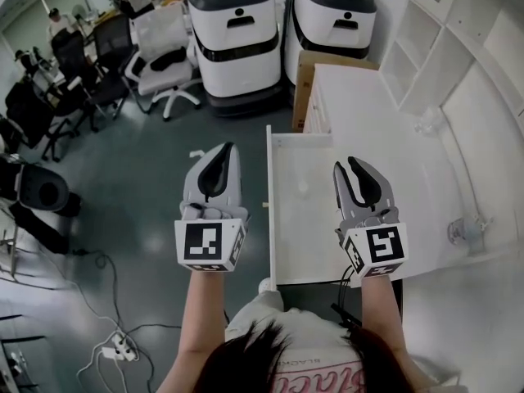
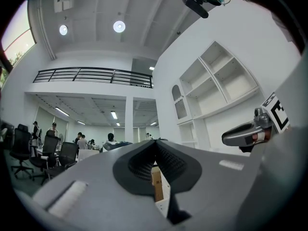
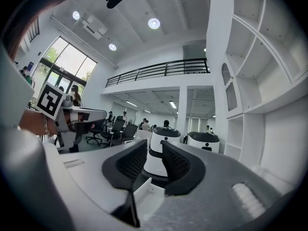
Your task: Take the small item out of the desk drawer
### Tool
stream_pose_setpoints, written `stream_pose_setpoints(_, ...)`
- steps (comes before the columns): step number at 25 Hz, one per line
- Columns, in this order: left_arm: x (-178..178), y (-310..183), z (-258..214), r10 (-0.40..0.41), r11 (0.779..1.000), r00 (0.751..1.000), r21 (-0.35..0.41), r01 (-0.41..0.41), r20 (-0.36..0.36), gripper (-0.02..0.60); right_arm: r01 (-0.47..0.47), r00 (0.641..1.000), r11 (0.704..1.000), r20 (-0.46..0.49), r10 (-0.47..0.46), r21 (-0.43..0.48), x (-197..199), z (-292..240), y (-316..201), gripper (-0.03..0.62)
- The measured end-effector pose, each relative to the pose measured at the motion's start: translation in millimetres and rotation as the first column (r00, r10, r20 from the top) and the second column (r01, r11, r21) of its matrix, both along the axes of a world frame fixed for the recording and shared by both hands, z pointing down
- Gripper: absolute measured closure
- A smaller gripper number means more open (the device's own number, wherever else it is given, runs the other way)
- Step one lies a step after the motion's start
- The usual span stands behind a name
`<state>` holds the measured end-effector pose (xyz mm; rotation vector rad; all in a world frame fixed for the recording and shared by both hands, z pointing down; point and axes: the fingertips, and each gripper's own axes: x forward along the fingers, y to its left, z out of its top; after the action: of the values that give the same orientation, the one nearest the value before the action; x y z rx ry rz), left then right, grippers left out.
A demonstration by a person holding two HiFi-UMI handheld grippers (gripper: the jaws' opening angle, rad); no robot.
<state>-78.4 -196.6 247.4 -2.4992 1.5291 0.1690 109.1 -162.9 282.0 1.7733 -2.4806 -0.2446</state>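
The white desk drawer (image 1: 269, 211) stands pulled out from the white desk (image 1: 385, 129), straight ahead of me. On its pale floor I make out only a small faint item (image 1: 303, 188). My right gripper (image 1: 345, 164) hovers over the drawer's right side. Its jaws are slightly apart with nothing between them (image 3: 154, 143), and the drawer's corner (image 3: 147, 196) shows below them. My left gripper (image 1: 227, 147) hangs over the floor just left of the drawer. Its jaws are shut and empty (image 2: 154, 142).
Two white machines (image 1: 233, 31) (image 1: 332, 15) stand beyond the desk, with a cardboard sheet (image 1: 307, 76) leaning by it. Office chairs (image 1: 164, 56) fill the back left. Cables and a power strip (image 1: 119, 346) lie on the floor. Wall shelves (image 1: 434, 31) rise on the right. A small clear object (image 1: 467, 232) sits on the desk.
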Motion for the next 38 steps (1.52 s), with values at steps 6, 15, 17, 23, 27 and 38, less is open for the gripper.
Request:
stream_pose_setpoints(6, -10, -27, 9, 0.011, 1.000, 1.000, -0.025, -0.011, -0.005, 0.574, -0.020, 1.000, 1.000, -0.003, 0.020, -0.021, -9, 6, -24, 0.424)
stream_pose_setpoints(15, -13, -52, 17, 0.046, 0.998, 0.999, -0.051, -0.046, -0.007, 0.574, -0.054, 0.998, 0.998, 0.008, 0.055, -0.042, -12, 13, -47, 0.251)
stream_pose_setpoints(17, -12, -55, 19, 0.052, 0.997, 0.999, -0.058, -0.052, -0.010, 0.574, -0.056, 0.998, 0.997, 0.006, 0.056, -0.048, -12, 15, -50, 0.191)
stream_pose_setpoints(23, -7, -65, 28, 0.060, 0.995, 0.998, -0.083, -0.060, -0.006, 0.574, -0.048, 0.999, 0.996, 0.003, 0.048, -0.079, -14, 29, -63, 0.177)
stream_pose_setpoints(27, 0, -70, 40, 0.058, 0.992, 0.998, -0.111, -0.057, 0.000, 0.574, -0.036, 0.999, 0.994, -0.007, 0.035, -0.107, -12, 43, -74, 0.177)
stream_pose_setpoints(38, 12, -84, 84, 0.030, 0.974, 0.999, -0.226, -0.026, 0.016, 0.574, 0.022, 1.000, 0.956, 0.021, -0.017, -0.291, -7, 119, -97, 0.178)
